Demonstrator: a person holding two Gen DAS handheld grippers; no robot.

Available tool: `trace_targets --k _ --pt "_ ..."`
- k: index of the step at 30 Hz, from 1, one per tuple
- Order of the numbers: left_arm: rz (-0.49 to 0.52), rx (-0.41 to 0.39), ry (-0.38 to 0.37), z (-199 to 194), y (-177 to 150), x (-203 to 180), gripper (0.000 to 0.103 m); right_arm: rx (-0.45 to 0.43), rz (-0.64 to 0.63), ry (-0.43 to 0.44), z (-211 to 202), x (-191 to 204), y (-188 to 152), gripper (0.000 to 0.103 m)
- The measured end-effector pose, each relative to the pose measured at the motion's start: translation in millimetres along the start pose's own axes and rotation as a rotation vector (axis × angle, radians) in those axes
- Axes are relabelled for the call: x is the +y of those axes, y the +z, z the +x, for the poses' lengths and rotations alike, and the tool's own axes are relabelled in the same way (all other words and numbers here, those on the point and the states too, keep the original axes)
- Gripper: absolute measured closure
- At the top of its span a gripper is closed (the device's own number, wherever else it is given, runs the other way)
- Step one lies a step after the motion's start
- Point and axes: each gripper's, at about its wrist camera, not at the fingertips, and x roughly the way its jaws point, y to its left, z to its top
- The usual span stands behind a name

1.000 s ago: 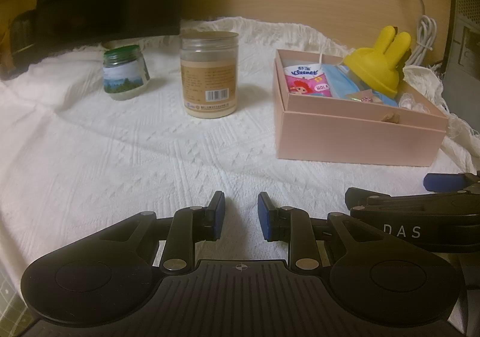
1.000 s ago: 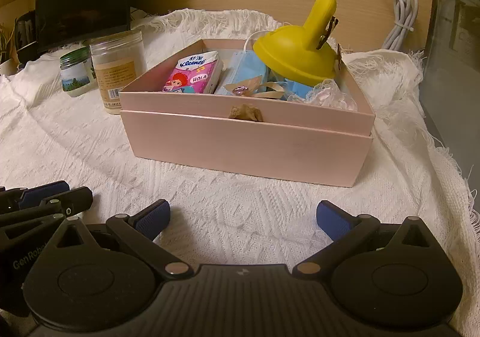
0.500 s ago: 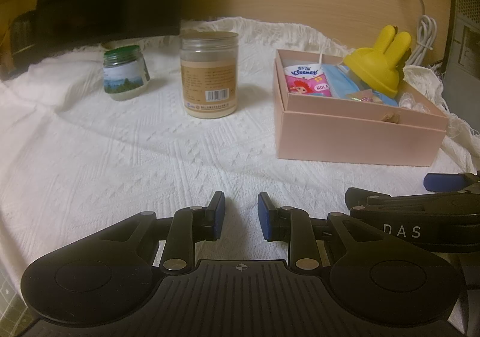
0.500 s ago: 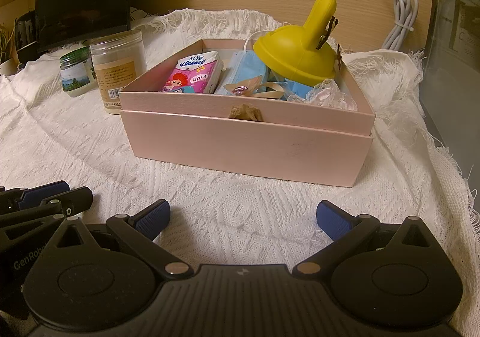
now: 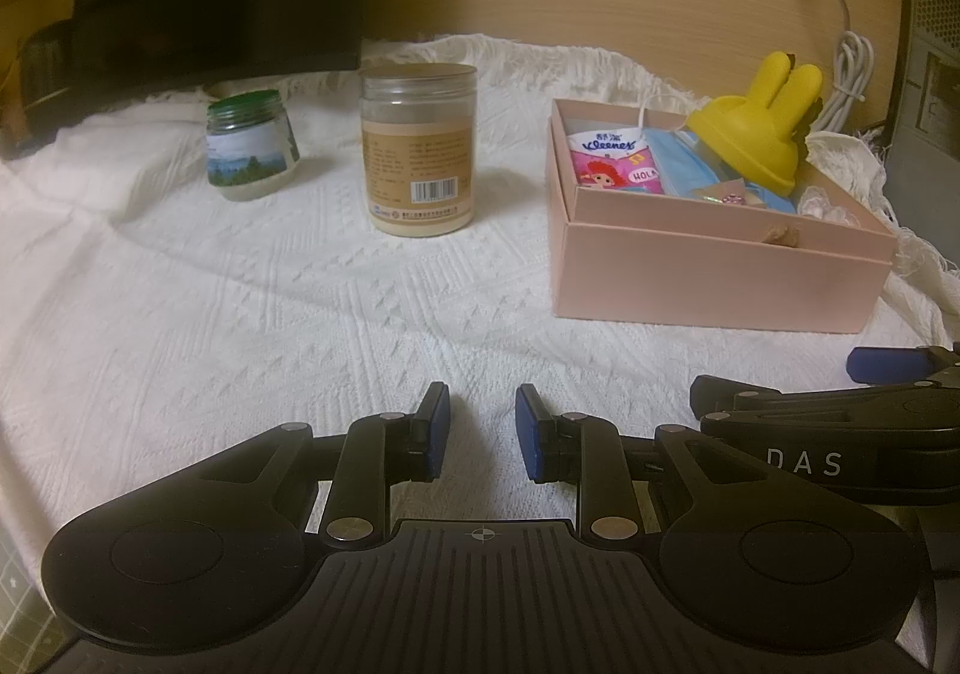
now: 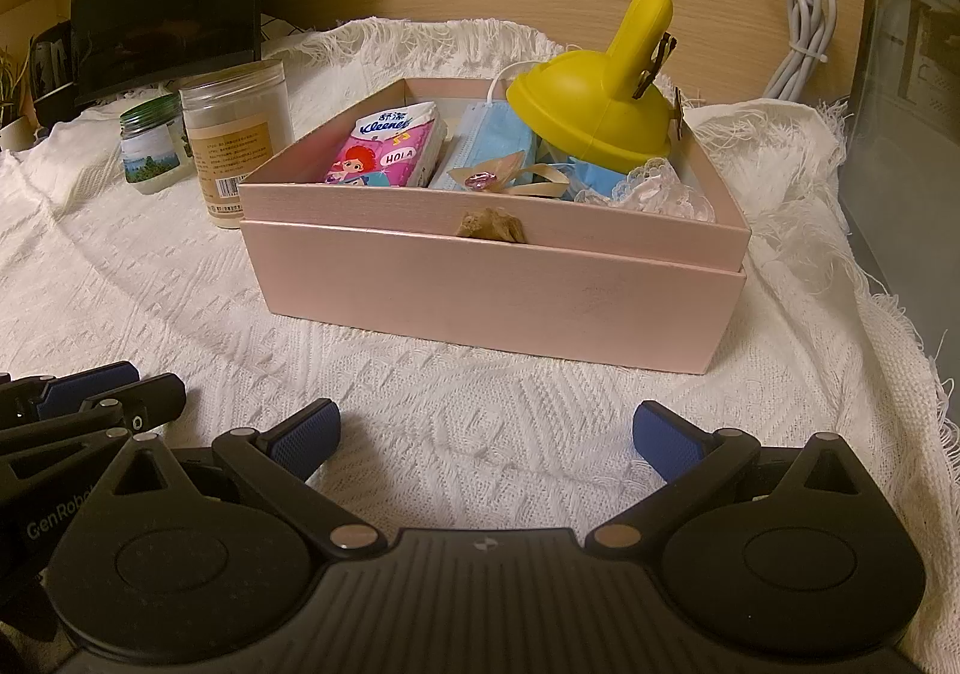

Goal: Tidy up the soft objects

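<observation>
Resting low over the white woven cloth (image 6: 480, 404), the right tool (image 6: 483, 437) was spread wide, the left tool (image 5: 483, 428) narrowly parted, both empty; tissue pack (image 6: 390, 149) and blue mask (image 6: 492, 146) lay inside the pink cardboard box (image 6: 492, 296).

Two jars — one green-lidded glass jar (image 5: 251, 153), one tall clear plastic jar (image 5: 418, 149) — one pink cardboard box (image 6: 492, 293), one pink Kleenex tissue pack (image 6: 390, 149).

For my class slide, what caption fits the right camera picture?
Open right gripper faces a pink box holding a tissue pack, blue mask and yellow bunny toy.
</observation>
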Motion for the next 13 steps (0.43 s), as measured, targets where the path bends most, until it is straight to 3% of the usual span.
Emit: trace_targets --k 13 --pt "-0.002 0.0 0.001 0.1 0.4 -0.6 0.076 0.0 0.0 0.0 0.1 -0.2 0.1 0.0"
